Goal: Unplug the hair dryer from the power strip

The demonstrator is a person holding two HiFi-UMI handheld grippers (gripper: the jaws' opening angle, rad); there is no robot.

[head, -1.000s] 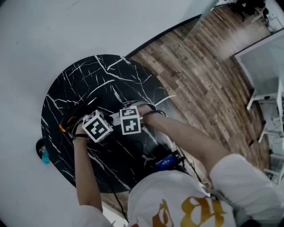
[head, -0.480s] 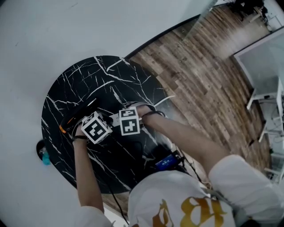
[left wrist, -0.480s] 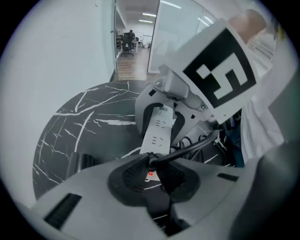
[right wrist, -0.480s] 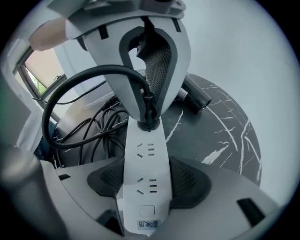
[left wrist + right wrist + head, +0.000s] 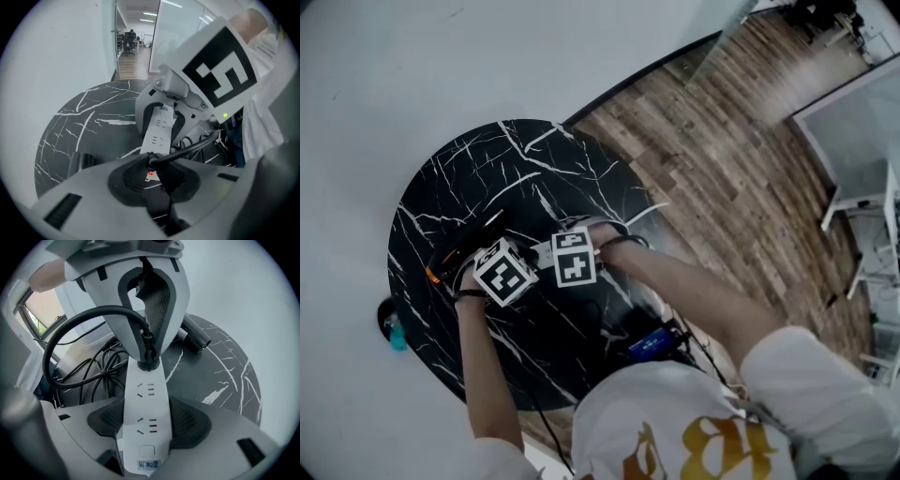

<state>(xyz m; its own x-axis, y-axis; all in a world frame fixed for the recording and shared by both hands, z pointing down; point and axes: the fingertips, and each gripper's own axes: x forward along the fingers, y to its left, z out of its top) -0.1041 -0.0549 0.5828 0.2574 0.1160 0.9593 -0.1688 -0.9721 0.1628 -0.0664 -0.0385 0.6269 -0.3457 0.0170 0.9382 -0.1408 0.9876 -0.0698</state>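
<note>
On the round black marble table [image 5: 534, 159] lies a white power strip [image 5: 146, 414]. My right gripper [image 5: 145, 426] is shut on its near end, pads pressing both long sides. A black plug [image 5: 147, 358] sits in the strip's far socket, its cord [image 5: 75, 329] looping off to the left. My left gripper [image 5: 153, 165] is shut on that plug [image 5: 151, 163] from above and faces the right gripper [image 5: 173, 101] across the strip [image 5: 158, 132]. In the head view the left gripper [image 5: 504, 272] and right gripper [image 5: 575, 256] stand side by side. The black hair dryer [image 5: 459, 249] lies just left of them.
Loose black cables [image 5: 96, 369] lie coiled on the table beside the strip. A blue device [image 5: 654, 343] sits near the table's front edge by the person's body. A teal-capped object [image 5: 394, 328] stands on the floor left of the table. White wall runs behind.
</note>
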